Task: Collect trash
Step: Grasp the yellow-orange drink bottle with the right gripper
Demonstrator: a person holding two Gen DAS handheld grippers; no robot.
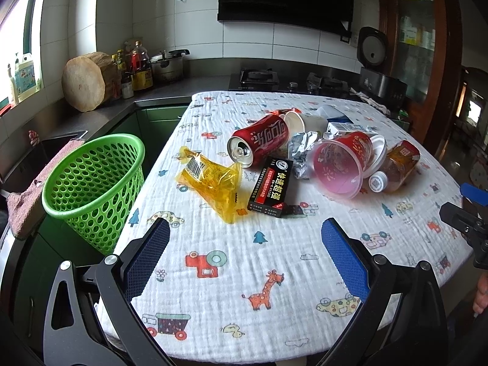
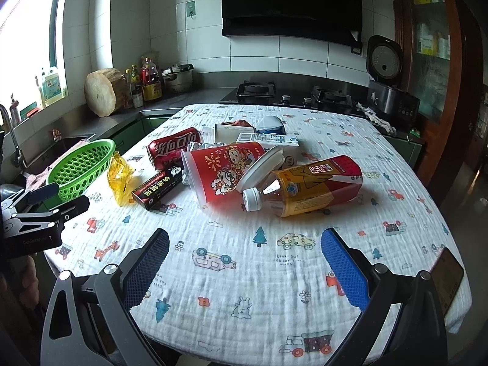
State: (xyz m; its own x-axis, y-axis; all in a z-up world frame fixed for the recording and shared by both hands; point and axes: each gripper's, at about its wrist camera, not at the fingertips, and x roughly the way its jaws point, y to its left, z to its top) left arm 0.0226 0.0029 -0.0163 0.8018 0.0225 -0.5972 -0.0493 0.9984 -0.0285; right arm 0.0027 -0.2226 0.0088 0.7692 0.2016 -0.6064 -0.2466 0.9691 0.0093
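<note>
I have both grippers hovering over the near edge of the table (image 1: 274,320), the left gripper (image 1: 245,238) and right gripper (image 2: 245,247) each spread wide and holding nothing. The trash sits in a heap mid-table: a can (image 1: 259,140) on its side, a yellow wrapper (image 1: 210,180), a black box (image 1: 270,187), crumpled foil (image 1: 302,149), a tipped red cup (image 2: 222,170) and a bottle (image 2: 308,186). The green basket (image 1: 94,183) stands just off the table's left edge.
</note>
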